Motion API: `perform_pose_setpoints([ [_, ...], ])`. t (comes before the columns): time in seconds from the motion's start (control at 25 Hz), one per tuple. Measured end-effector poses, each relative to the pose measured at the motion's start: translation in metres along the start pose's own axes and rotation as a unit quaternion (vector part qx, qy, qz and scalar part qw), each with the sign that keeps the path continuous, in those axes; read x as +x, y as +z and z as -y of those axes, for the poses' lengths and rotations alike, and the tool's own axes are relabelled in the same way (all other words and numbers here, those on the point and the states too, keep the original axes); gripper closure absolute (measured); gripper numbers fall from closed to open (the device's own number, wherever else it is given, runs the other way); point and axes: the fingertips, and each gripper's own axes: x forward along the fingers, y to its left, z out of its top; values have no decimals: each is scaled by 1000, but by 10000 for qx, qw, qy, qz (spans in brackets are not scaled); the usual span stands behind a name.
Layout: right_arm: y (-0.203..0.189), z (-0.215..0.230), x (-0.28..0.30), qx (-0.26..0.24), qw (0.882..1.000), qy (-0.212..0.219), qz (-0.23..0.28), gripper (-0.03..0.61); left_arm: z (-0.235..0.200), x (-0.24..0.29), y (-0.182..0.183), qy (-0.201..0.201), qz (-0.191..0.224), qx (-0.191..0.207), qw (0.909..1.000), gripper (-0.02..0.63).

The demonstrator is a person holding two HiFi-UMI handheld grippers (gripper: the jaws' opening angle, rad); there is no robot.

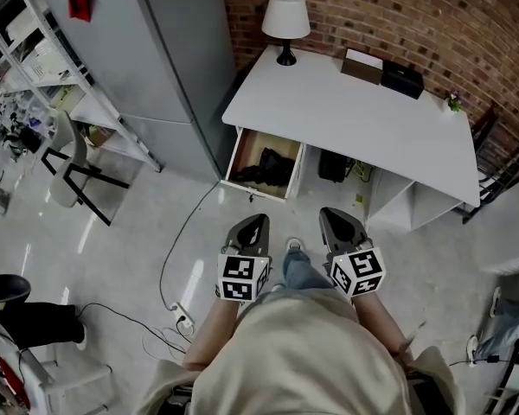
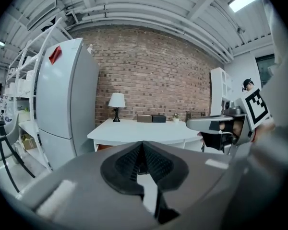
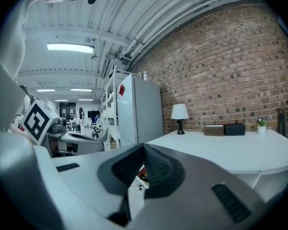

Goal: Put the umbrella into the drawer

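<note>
Head view, left gripper (image 1: 257, 222) and right gripper (image 1: 334, 217) both clenched tight, empty, well apart from open drawer (image 1: 253, 144)

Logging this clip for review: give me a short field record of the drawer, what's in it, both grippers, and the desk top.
drawer: open, pulled out from under the white desk at the lamp end
drawer contents: a dark object, likely the umbrella; too small to confirm
left gripper: shut, empty, held close to the body
right gripper: shut, empty, beside the left one
desk top: lamp, tan box, black box
</note>
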Motion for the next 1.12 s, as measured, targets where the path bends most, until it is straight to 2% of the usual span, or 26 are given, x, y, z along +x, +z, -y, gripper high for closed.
perform_pose_setpoints([
  [0.2, 6, -8, 0, -34, 9999, 55, 89, 575, -1, -7, 7, -30, 159, -38, 9999, 601],
  [0.64, 12, -13, 9, -261, 9996, -5, -43, 577, -9, -4, 10, -39, 192, -111, 9997, 601],
  [1.12, 16, -10, 18, -222, 9996, 131, -73, 577, -20, 2, 12, 168, 181, -220, 9995, 601],
])
